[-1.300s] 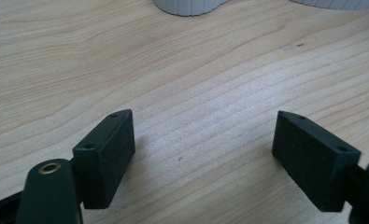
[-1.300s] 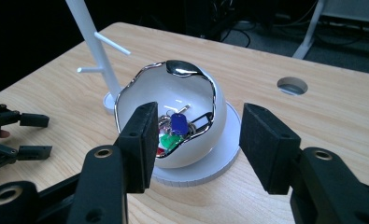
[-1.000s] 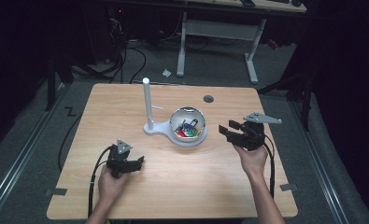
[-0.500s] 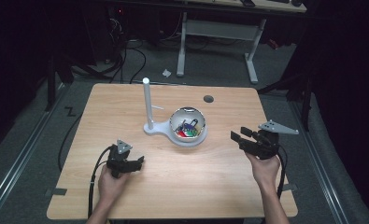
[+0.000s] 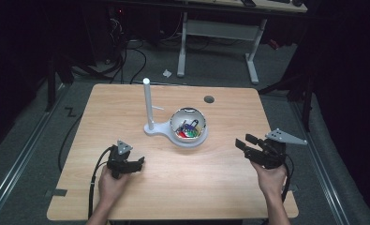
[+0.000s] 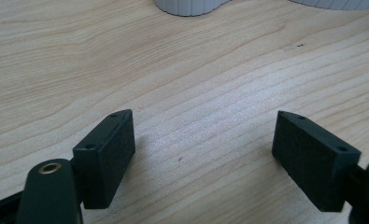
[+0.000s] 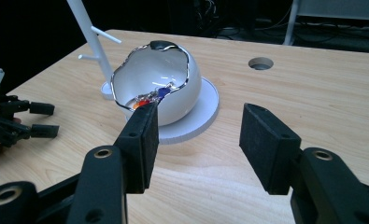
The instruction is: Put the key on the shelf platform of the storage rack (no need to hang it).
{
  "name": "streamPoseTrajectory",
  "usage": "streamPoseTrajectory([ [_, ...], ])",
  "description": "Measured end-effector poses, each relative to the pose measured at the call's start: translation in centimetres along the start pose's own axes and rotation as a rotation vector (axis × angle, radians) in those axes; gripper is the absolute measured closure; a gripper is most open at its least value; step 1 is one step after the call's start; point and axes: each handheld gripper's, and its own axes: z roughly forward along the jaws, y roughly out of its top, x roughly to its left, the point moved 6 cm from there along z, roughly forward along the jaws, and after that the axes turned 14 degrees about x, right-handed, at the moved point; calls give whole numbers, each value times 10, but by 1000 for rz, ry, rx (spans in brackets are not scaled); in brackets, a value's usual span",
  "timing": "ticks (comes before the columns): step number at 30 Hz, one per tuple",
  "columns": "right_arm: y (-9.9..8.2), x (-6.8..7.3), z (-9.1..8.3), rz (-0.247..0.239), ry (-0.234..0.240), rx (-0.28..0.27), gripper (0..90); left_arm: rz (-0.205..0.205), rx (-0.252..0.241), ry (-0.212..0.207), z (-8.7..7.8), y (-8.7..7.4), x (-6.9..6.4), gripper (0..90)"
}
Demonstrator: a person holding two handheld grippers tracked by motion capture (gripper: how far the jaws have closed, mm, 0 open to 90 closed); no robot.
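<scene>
1. The bowl (image 5: 188,127) sits mid-bench on its white stand, mouth up and tilted toward my right tongs (image 5: 246,144); the stand's post (image 5: 147,104) rises upright.
2. My right tongs have drawn back rightward from the bowl, wide and empty.
3. My left tongs (image 5: 136,163) rest wide, empty, near the front edge.
4. I judge no grasp begun.

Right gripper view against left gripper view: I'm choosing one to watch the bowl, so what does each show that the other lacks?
The right gripper view alone shows the bowl whole, with its wavy metal rim and the coloured bits inside, the post with its pegs, the table hole and the left gripper farther off. The left gripper view alone shows that gripper's own open jaws close over bare wood, with the white base's edge at the top. Both show the wooden table and open jaws with nothing between them.
</scene>
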Motion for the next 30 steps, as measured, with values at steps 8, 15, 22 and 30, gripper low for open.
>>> streamPoseTrajectory([
  [8,-10,2,-4,-4,0,4,468,-1,0,0,0,0,0,216],
  [15,-25,4,-1,-3,4,5,456,-1,0,0,0,0,0,215],
  [22,-37,4,3,11,7,10,453,2,-1,0,0,0,0,216],
  [30,-53,3,17,34,19,27,448,1,-1,0,0,0,0,215],
])
